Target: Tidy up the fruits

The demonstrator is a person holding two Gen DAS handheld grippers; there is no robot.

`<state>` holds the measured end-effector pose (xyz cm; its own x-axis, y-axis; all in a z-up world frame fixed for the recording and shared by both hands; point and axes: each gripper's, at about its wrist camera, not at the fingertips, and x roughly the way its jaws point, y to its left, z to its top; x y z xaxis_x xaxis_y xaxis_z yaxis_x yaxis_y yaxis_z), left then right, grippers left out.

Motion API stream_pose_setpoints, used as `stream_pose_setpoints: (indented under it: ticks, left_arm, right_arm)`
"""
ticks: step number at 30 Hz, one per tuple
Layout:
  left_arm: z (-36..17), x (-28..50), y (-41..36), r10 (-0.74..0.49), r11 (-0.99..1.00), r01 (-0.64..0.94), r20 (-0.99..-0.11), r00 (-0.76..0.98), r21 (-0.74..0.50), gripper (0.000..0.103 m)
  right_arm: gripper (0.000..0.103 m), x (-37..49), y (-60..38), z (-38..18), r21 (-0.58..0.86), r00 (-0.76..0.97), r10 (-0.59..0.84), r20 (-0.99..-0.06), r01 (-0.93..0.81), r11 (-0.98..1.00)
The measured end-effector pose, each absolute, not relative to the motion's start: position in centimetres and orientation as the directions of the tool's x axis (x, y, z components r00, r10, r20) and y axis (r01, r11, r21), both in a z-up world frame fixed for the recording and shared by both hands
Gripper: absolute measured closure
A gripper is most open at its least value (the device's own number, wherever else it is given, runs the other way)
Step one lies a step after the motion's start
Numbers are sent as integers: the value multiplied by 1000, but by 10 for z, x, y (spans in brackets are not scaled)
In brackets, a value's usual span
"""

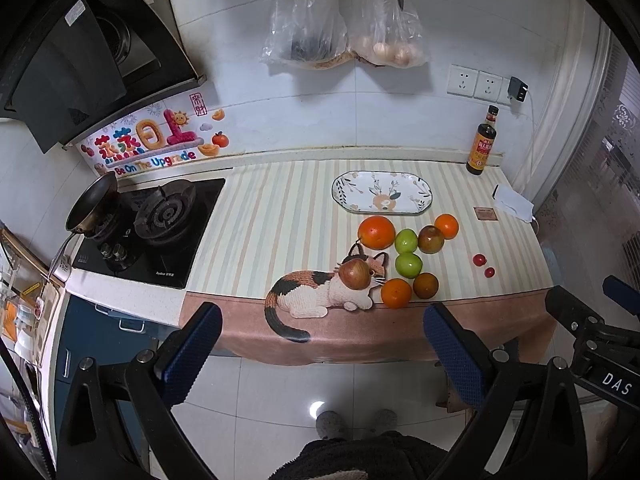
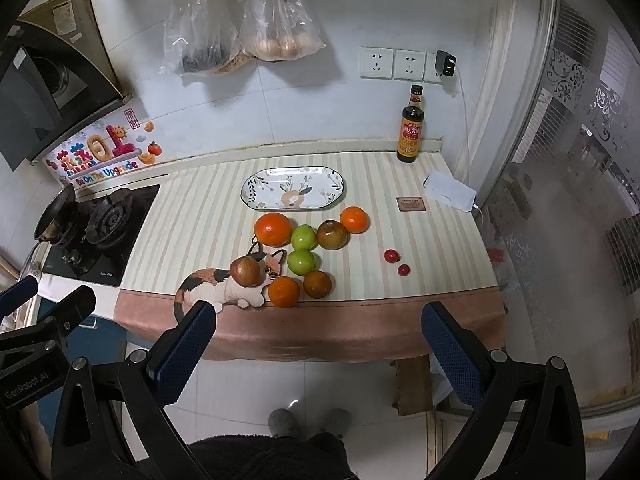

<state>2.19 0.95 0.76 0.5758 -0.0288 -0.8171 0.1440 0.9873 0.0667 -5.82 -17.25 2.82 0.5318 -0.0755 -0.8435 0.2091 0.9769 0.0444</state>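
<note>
1. Both tools hang back over the floor, short of the counter edge, which reads as a starting stance with nothing reached for yet. The left gripper [image 1: 322, 340] has its jaws spread wide and holds nothing; the right gripper [image 2: 318, 338] is the same, wide apart and bare.

2. The fruit lies loose on the striped cloth [image 2: 192, 216], bunched near the front: a large orange [image 2: 273, 229], 2 green apples [image 2: 304, 237] [image 2: 303, 261], a reddish apple [image 2: 332, 234], a small orange [image 2: 354, 219], another orange [image 2: 284, 291] at the front, a brownish fruit [image 2: 317, 284] beside it, and a brown-red fruit [image 2: 247, 271] sitting on the printed cat.

3. 2 cherry tomatoes [image 2: 392, 255] [image 2: 403, 269] lie well apart to the right, probably strays to be gathered last.

4. The oval plate [image 2: 256, 190] just behind the cluster holds nothing; being so near, it is likely the intended place for the fruit.

5. 2 plastic bags [image 1: 306, 24] [image 1: 390, 36] hang on the wall; one seems to hold eggs, the other's dark contents are too dim to name.

6. A sauce bottle [image 2: 410, 130] stands upright at the back, clear of the working area.
</note>
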Motion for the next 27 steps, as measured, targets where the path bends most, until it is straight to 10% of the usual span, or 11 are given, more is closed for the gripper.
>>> stream_pose_setpoints:
  ticks: [27]
  left_arm:
    - [-90,157,10,20,981,161,-876,482,110,0]
  right_arm:
    - [0,15,-211,-54,186,460,-3,-888,365,912]
